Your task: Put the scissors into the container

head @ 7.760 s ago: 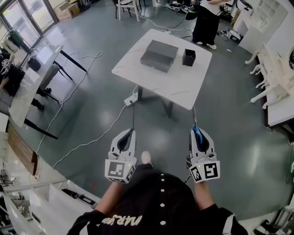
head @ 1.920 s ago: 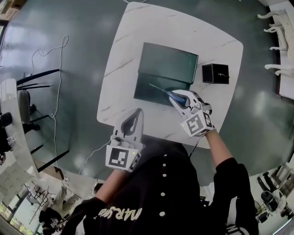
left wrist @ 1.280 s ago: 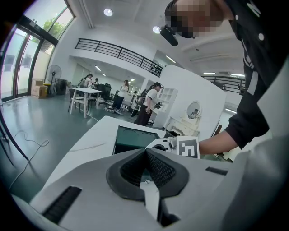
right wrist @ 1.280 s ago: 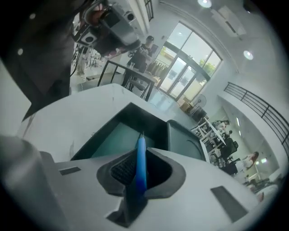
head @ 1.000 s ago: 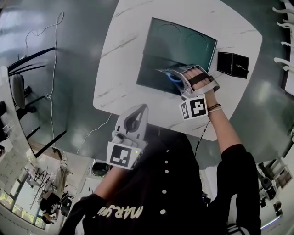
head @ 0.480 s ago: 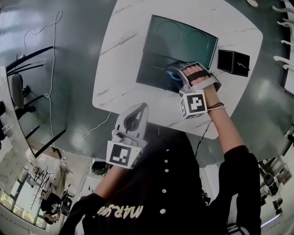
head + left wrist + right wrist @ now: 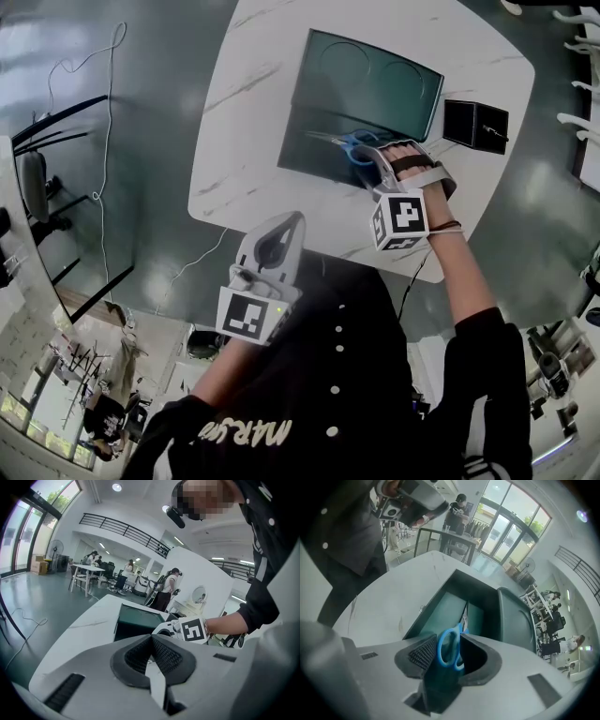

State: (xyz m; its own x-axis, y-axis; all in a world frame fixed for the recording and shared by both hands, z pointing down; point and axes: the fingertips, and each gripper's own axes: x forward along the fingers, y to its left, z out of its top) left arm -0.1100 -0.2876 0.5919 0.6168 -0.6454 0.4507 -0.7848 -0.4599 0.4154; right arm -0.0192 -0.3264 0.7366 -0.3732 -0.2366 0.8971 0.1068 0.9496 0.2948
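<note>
Right claw (image 7: 449, 640): jaws apart, and the blue handle loops of the scissors (image 7: 354, 150) sit in the gap, close to both pads. Can't tell whether either pad actually touches them. The scissors are in the container (image 7: 309, 161), a dark green box with its lid (image 7: 375, 80) folded open behind the tray. Blades are down inside the tray, running from the loops toward its left end in the head view. In the right gripper view the blades point away from the claw and lie along the tray's wall on the lid side. Nothing else is visible in the tray. The lid's inner face shows two round recesses, both bare. The container sits mid-table (image 7: 244, 112), and the right claw hangs over the tray's near-right corner. A small black box (image 7: 475, 127) with an open top stands just beside the lid's right edge, not touching it as far as I can see. There's a thin pale item at its rim, too small to identify. Left claw (image 7: 151, 641): jaws pressed together, nothing between them. It's held close to the person's body at the near table edge, well apart from the container and pointing toward it.
</note>
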